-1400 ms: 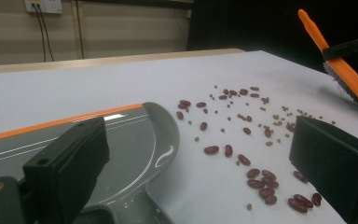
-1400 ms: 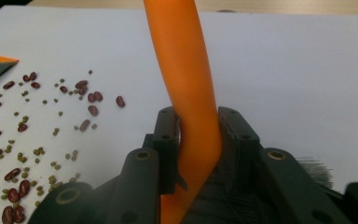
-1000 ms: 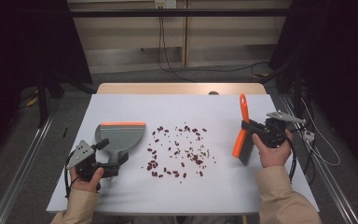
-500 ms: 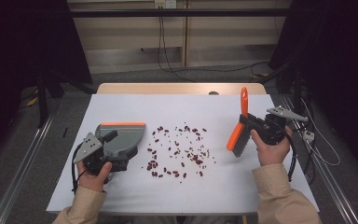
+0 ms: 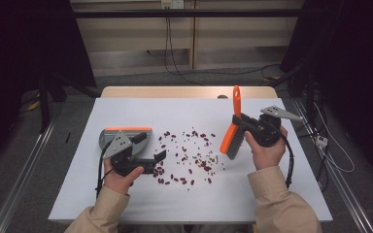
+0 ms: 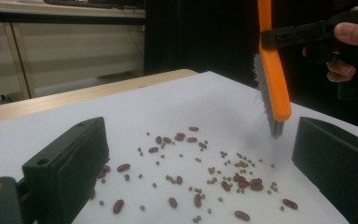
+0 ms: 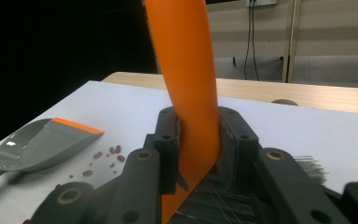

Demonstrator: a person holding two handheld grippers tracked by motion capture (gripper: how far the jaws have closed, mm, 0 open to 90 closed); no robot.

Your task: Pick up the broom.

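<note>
Brush [image 5: 231,132] clamped in right gripper [image 5: 238,121], bristles hovering beside beans [image 5: 187,155]. Left gripper [image 5: 161,156] jaws apart, empty, dustpan [image 5: 126,137] behind. Sweep step; next: grab dustpan, brush beans in.

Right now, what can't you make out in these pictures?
- Dustpan handle: in the high view it is hidden under the left gripper; in the right gripper view it is cut off by the left edge.
- Brush bristles: mostly hidden behind the right gripper in its own view.
- Small greenish beans: too small to see in the high view.
</note>
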